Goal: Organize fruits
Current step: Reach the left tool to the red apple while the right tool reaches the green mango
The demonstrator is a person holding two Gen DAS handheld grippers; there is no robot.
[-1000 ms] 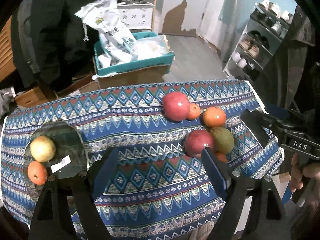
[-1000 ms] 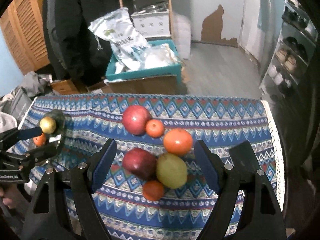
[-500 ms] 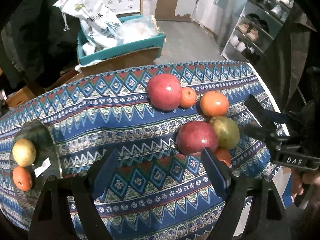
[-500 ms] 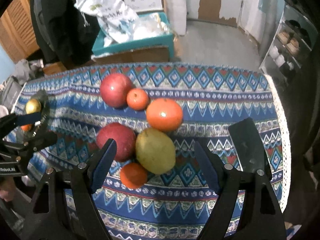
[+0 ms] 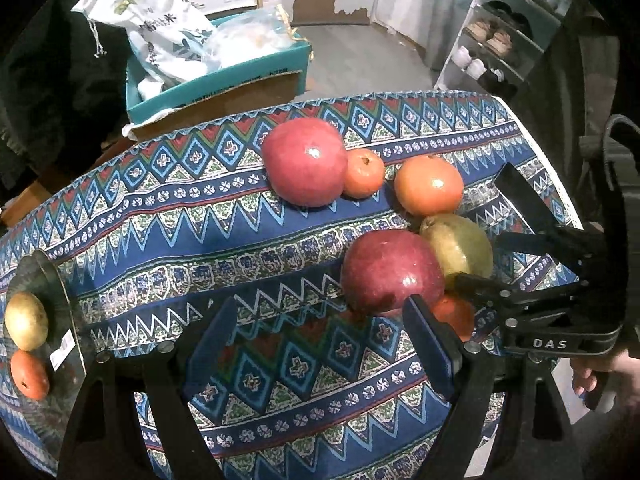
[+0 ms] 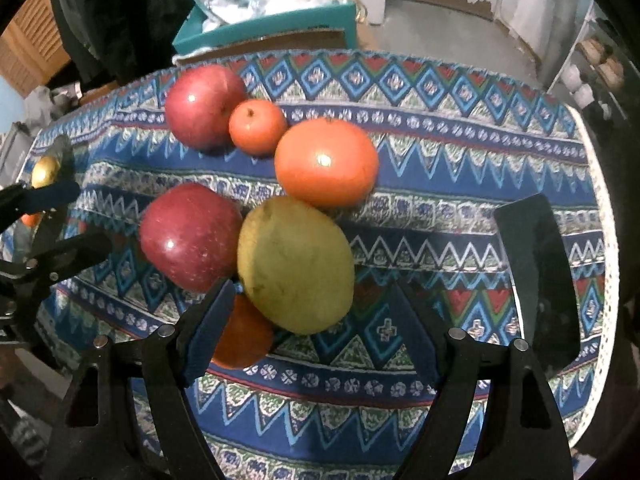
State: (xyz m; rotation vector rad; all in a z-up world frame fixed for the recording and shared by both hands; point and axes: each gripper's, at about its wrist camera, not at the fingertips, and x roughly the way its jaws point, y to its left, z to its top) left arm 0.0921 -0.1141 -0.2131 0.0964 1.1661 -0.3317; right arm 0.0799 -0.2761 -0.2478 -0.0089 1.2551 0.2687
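Note:
Fruit lies in a cluster on the patterned cloth: a near red apple, a green-yellow pear, a big orange, a far red apple, a small tangerine and a low orange fruit. My left gripper is open, its right finger just before the near apple. My right gripper is open, the pear partly between its fingers; it also shows in the left wrist view.
A glass plate at the cloth's left end holds a yellow fruit and a small orange fruit. A teal box with bags stands behind the table. A shoe rack is at the far right.
Both grippers have moved forward and down toward the fruit cluster. The pear now lies partly between the right fingers; the near apple is close to the left gripper's right finger.

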